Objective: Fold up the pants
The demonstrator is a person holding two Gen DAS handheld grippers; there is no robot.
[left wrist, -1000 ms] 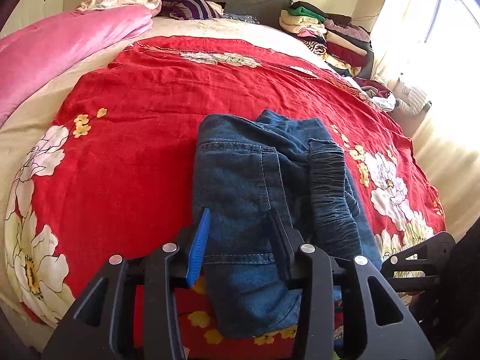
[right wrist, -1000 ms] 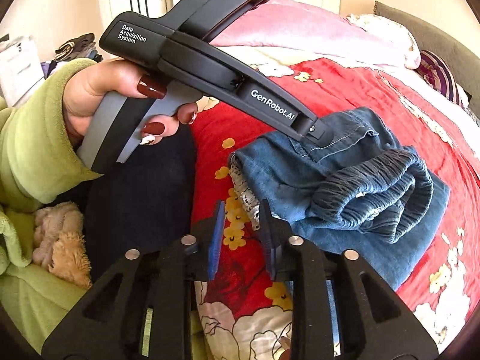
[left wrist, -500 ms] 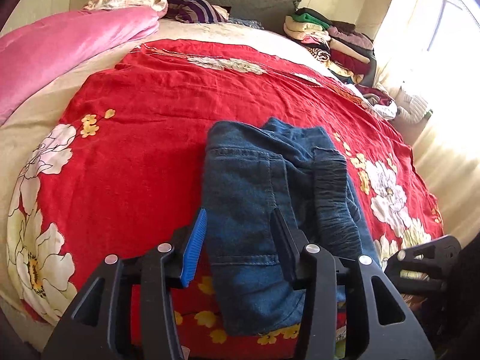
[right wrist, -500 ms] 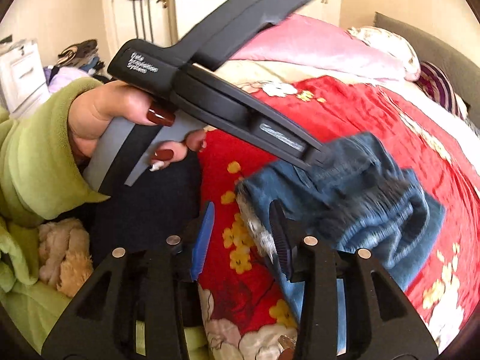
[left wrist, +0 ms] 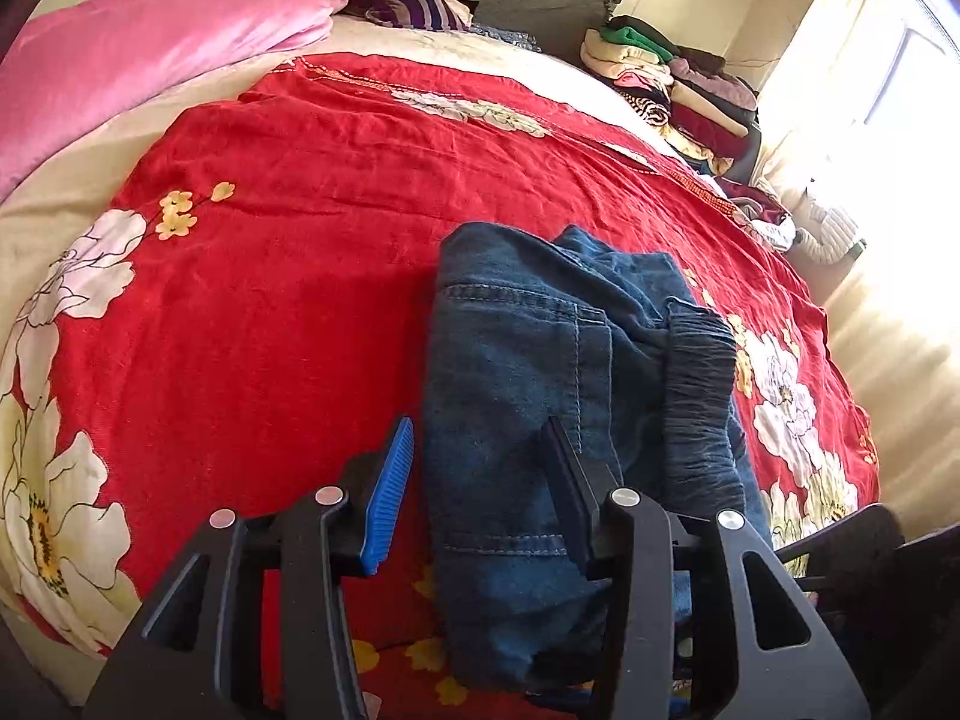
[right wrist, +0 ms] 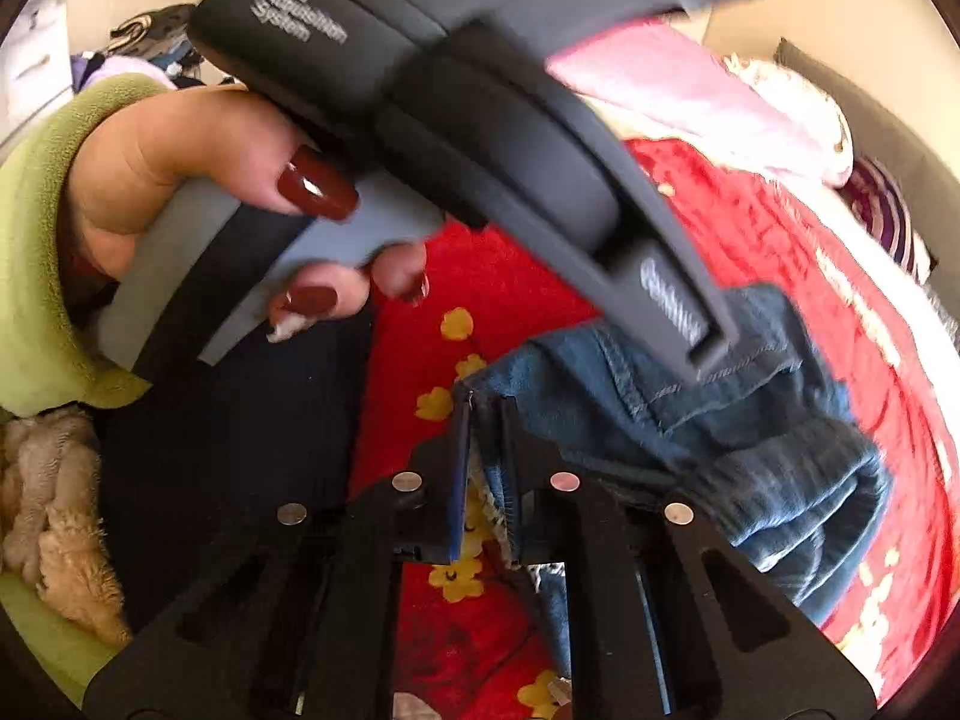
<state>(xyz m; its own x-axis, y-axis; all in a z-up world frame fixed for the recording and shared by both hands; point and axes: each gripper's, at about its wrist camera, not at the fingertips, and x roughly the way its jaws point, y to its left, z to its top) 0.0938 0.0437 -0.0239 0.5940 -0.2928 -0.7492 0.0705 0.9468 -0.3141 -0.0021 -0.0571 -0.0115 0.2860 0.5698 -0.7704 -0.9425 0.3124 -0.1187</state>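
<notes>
My left tool (left wrist: 480,474) hovers over the near end of the folded denim pants (left wrist: 540,396), its 2 fingers spread wide with nothing between them; the blue pad (left wrist: 390,498) sits just off the pants' left edge and the black finger over the pocket seam. The pants lie bundled on the red floral bedspread (left wrist: 270,276), elastic waistband (left wrist: 702,402) along their right side.

My right tool (right wrist: 483,462) has its fingers nearly together, pinching the frayed near corner of the pants (right wrist: 690,426). In that view the left hand (right wrist: 198,180) grips the other tool's handle, which crosses above the denim.

Compared with 0.5 s ago, the right tool has gone from open and beside the corner to clamped on it, and it sits closer to the cloth. The left tool's gap looks unchanged, and it has drawn back slightly from the pants.
</notes>
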